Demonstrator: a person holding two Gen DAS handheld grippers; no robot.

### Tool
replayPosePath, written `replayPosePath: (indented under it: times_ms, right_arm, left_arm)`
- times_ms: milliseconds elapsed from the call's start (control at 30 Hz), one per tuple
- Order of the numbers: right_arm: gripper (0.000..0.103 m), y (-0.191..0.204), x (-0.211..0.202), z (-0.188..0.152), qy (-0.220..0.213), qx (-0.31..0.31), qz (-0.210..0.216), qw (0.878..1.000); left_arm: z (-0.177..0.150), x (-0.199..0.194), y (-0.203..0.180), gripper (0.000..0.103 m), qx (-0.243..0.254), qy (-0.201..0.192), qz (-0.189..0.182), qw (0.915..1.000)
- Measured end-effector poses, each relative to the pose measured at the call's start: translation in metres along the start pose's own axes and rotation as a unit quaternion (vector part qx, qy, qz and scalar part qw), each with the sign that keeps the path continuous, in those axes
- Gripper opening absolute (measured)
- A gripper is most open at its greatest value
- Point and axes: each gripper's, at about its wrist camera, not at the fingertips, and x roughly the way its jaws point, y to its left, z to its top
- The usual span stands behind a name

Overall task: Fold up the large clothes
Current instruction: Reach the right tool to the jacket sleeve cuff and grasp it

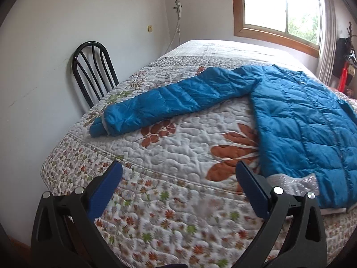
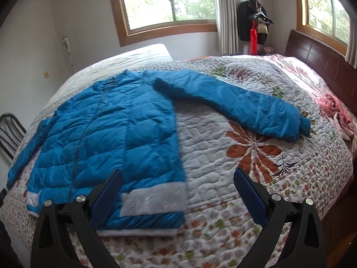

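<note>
White walls (image 1: 67,33) and wood-framed windows (image 2: 167,2) are enclosing the room, and a bed under a floral quilt (image 1: 178,147) is occupying most of both views. A dark wooden headboard (image 2: 316,60) is standing at the bed's far right in the right wrist view. A blue quilted jacket (image 2: 111,129) is lying flat on the quilt, front side up, with its zipper running down the middle and a pale grey band crossing the hem. One sleeve (image 1: 174,98) is extending outward toward the bed edge nearest a black metal chair (image 1: 93,71); the other sleeve (image 2: 245,107) is stretching toward the headboard side. A coat rack (image 2: 256,22) with dark garments is standing in the corner between the windows. The left gripper (image 1: 178,187) is hovering above the quilt just beside the jacket's hem corner, jaws spread wide and gripping nothing. The right gripper (image 2: 178,192) is hovering over the hem, likewise released, with its blue pads (image 2: 250,196) well apart.
</note>
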Motion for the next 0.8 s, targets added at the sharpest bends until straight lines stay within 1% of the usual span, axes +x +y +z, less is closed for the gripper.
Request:
replayPosePath:
  times_ms: [100,167,267,333,400,467,567,633,700,733,767,800]
  right_arm:
    - [0.099,-0.046,0.028,0.026,0.019,0.049,-0.031,0.998]
    - [0.099,-0.075,0.046,0.039,0.033,0.081,-0.058,0.994]
    - [0.099,-0.116,0.069,0.051,0.056,0.125,-0.084,0.987]
    - [0.099,-0.144,0.082,0.053,0.072,0.167,-0.099,0.978]
    - [0.096,-0.169,0.092,0.052,0.089,0.208,-0.096,0.969]
    - [0.094,-0.189,0.1,0.049,0.1,0.24,-0.08,0.962]
    - [0.094,-0.212,0.112,0.051,0.104,0.269,-0.087,0.954]
    - [0.094,-0.223,0.119,0.053,0.107,0.287,-0.097,0.947]
    - [0.093,-0.232,0.131,0.054,0.115,0.302,-0.095,0.942]
    - [0.091,-0.235,0.137,0.054,0.121,0.308,-0.092,0.939]
    - [0.087,-0.236,0.144,0.054,0.127,0.312,-0.087,0.938]
    - [0.086,-0.238,0.151,0.055,0.132,0.315,-0.083,0.936]
  left_arm:
    - [0.005,0.03,0.009,0.1,0.006,0.02,0.005,0.9998]
    - [0.007,0.045,0.009,0.1,0.006,0.031,0.001,0.9995]
    - [0.008,0.063,-0.003,0.1,0.007,0.051,-0.025,0.9984]
    - [0.009,0.077,-0.008,0.1,0.006,0.062,-0.036,0.9974]
    - [0.009,0.09,-0.009,0.1,0.0,0.074,-0.034,0.9967]
    - [0.008,0.101,-0.007,0.1,-0.004,0.082,-0.031,0.9962]
    - [0.009,0.11,-0.004,0.1,-0.005,0.084,-0.027,0.9961]
    - [0.012,0.116,-0.002,0.1,-0.009,0.085,-0.03,0.9959]
    - [0.013,0.121,0.0,0.1,-0.008,0.087,-0.029,0.9958]
    - [0.013,0.124,0.001,0.1,-0.008,0.091,-0.031,0.9953]
    - [0.014,0.127,0.001,0.1,-0.011,0.095,-0.035,0.9948]
    - [0.014,0.129,0.002,0.1,-0.015,0.097,-0.039,0.9944]
